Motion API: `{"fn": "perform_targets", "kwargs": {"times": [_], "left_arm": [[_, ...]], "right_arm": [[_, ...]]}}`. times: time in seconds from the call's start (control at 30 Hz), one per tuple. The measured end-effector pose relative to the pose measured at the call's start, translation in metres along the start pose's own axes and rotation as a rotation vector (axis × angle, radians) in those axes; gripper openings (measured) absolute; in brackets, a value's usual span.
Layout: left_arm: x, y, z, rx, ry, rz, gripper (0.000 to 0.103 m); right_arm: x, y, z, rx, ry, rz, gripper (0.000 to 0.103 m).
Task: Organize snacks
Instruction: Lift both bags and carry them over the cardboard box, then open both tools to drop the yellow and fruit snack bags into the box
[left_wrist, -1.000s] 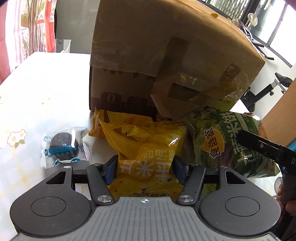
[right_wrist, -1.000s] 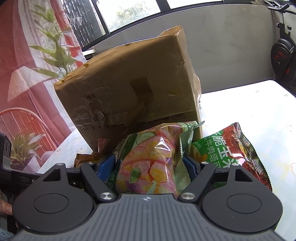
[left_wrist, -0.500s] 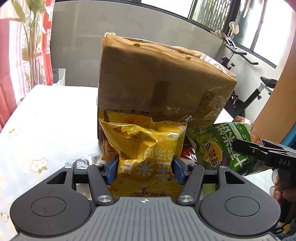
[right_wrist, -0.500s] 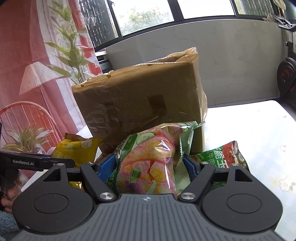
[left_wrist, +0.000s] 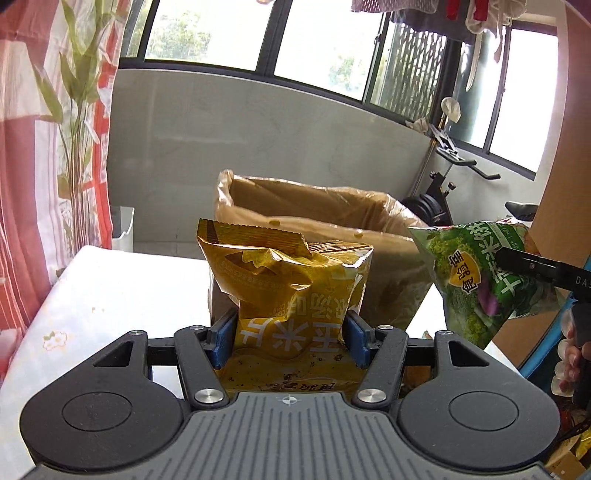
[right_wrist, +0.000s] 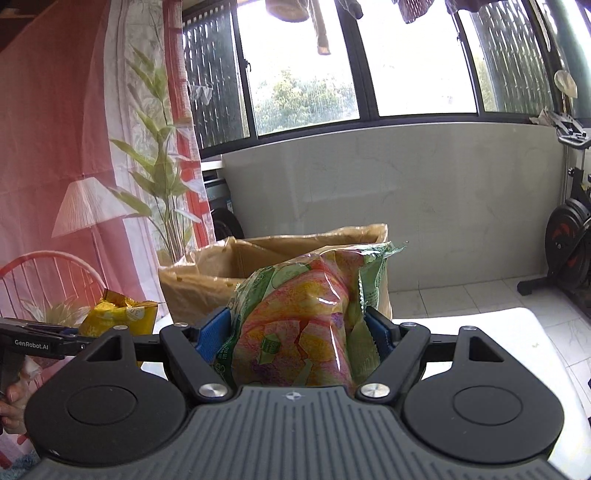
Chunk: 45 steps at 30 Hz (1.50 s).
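My left hand-held gripper (left_wrist: 290, 341) is clamped on a crinkled yellow foil snack bag (left_wrist: 291, 291), held above the white tabletop (left_wrist: 110, 295). My right hand-held gripper (right_wrist: 299, 343) grasps a puffy green-and-pink plastic snack bag (right_wrist: 306, 314). The open brown cardboard box (left_wrist: 314, 206) stands at twelve o'clock behind both bags.

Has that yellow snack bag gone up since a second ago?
Yes. The yellow snack bag has risen: the cardboard box, earlier towering above it, now shows its open top.

A home: curtains (right_wrist: 74, 147), exercise bike (right_wrist: 569, 251), laundry (right_wrist: 295, 11) above the window (right_wrist: 306, 74)
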<state>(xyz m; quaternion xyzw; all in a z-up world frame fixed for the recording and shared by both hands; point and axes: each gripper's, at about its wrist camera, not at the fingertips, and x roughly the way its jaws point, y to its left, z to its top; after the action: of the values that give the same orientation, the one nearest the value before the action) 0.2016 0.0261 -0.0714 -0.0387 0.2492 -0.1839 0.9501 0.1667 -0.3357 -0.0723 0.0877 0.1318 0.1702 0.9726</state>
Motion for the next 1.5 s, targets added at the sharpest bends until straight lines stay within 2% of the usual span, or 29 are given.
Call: {"fn": "perform_targets", "kwargs": {"times": [0.13,0.27,0.43,0.5,0.63,0.93,1.13,1.23,1.33,1.5], "left_arm": [[-0.003,-0.004,0.026,0.038,-0.067,-0.008,0.063],[-0.001,-0.014,0.053,0.1,-0.141,-0.009,0.063],[0.018,-0.024,0.084,0.114,-0.188,-0.027,0.063],[0.03,-0.03,0.094,0.14,-0.205,-0.01,0.063],[0.057,-0.04,0.112,0.154,-0.212,0.012,0.063],[0.119,-0.04,0.122,0.131,-0.161,0.062,0.063],[0.144,-0.039,0.117,0.137,-0.1,0.075,0.065],[0.153,-0.036,0.114,0.134,-0.059,0.078,0.07],[0.153,-0.03,0.111,0.12,-0.05,0.072,0.077],[0.142,-0.023,0.117,0.114,-0.045,0.076,0.077]], "right_arm": [[0.009,-0.003,0.03,-0.024,-0.031,-0.008,0.078],[0.026,-0.004,0.063,-0.102,-0.059,-0.056,0.078],[0.077,-0.001,0.093,-0.212,-0.035,-0.109,0.078],[0.098,0.003,0.097,-0.262,-0.027,-0.139,0.078],[0.142,0.012,0.09,-0.365,0.0,-0.209,0.078],[0.206,0.027,0.037,-0.53,0.158,-0.238,0.078],[0.22,0.014,0.025,-0.438,0.252,-0.219,0.08],[0.22,0.012,0.024,-0.429,0.267,-0.23,0.08],[0.216,0.008,0.03,-0.386,0.284,-0.225,0.088],[0.194,-0.001,0.041,-0.275,0.257,-0.187,0.089]]}}
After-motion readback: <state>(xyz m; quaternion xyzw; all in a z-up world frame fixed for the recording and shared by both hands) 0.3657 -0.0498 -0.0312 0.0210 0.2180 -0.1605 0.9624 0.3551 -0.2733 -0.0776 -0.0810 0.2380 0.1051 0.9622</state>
